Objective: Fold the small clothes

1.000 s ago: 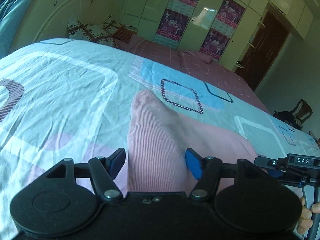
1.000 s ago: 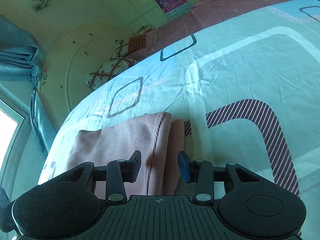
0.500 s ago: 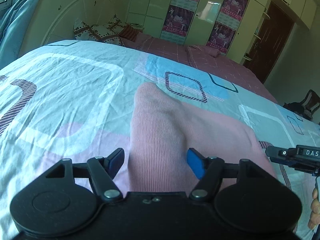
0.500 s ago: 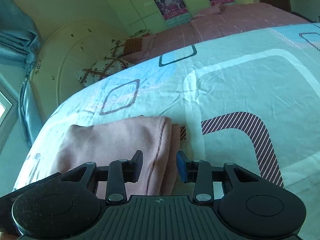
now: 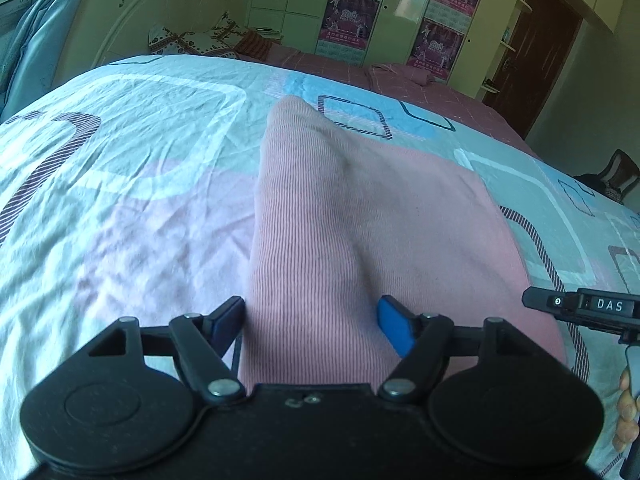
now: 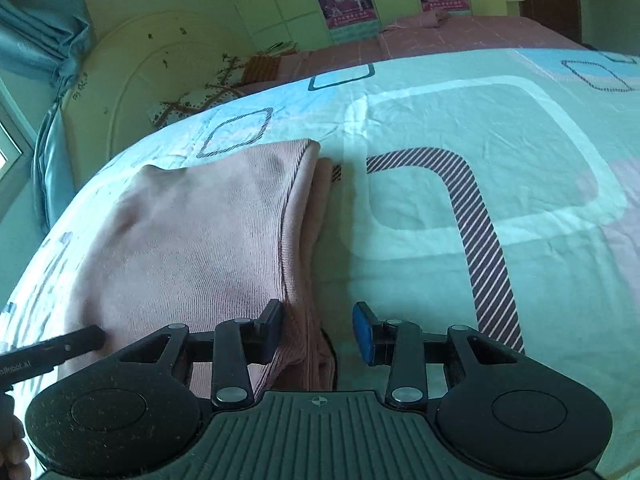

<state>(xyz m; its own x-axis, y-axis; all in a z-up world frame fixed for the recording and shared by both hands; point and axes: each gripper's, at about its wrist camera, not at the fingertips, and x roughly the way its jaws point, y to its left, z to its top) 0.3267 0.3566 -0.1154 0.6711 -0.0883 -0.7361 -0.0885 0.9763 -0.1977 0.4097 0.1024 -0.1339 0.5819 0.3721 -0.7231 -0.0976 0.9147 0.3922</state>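
Left gripper [image 5: 312,320] jaws opening, one pink garment [image 5: 360,216] between them, pads not pressing; right gripper [image 6: 318,330] jaws apart over the garment's folded edge, unclenched; one garment lying on one patterned bedsheet [image 5: 132,152]; two pillows [image 5: 192,42] beyond

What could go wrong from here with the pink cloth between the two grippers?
1. The left gripper is opening with the pink cloth between its fingers, so the raised fold may slump crookedly.
2. The right gripper stands open at the layered edge, so closing might catch only some layers and the stacked edges may shift apart.
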